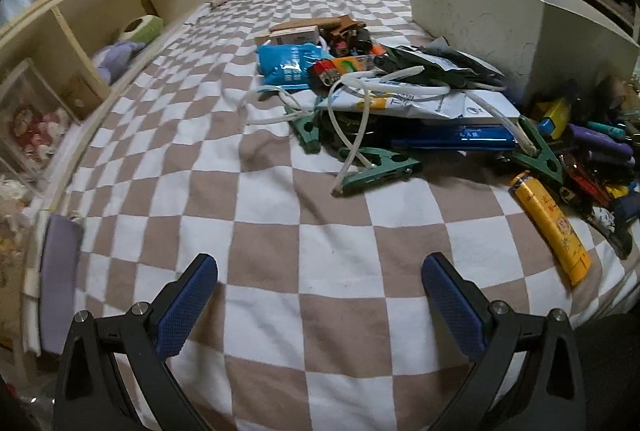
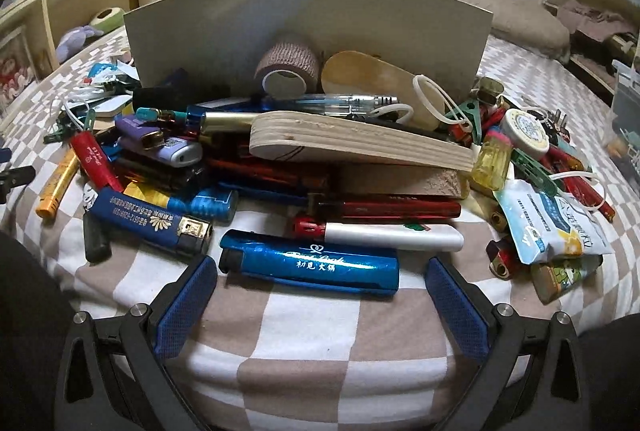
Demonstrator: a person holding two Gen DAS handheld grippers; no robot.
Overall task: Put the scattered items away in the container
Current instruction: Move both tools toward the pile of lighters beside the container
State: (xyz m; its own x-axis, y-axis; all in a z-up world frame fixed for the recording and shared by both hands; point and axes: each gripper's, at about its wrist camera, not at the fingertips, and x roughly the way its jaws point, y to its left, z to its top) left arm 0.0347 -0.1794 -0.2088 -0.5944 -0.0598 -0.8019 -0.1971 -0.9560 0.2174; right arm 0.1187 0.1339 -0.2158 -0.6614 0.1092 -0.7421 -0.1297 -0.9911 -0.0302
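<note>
My right gripper (image 2: 320,285) is spread apart, empty. The blue lighter (image 2: 310,263) lies just ahead between my fingers, lengthwise across them, in front of the white box (image 2: 308,27). My left gripper (image 1: 320,283), also apart, sits farther off.

Blue lighter (image 2: 310,265) reads "初见 大绢"; other print illegible.

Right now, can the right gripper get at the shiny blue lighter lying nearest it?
Probably yes. The right gripper has its jaws open, and the shiny blue lighter lies crosswise just ahead on the checkered blanket, nothing on top; the white lighter sits close behind.
</note>
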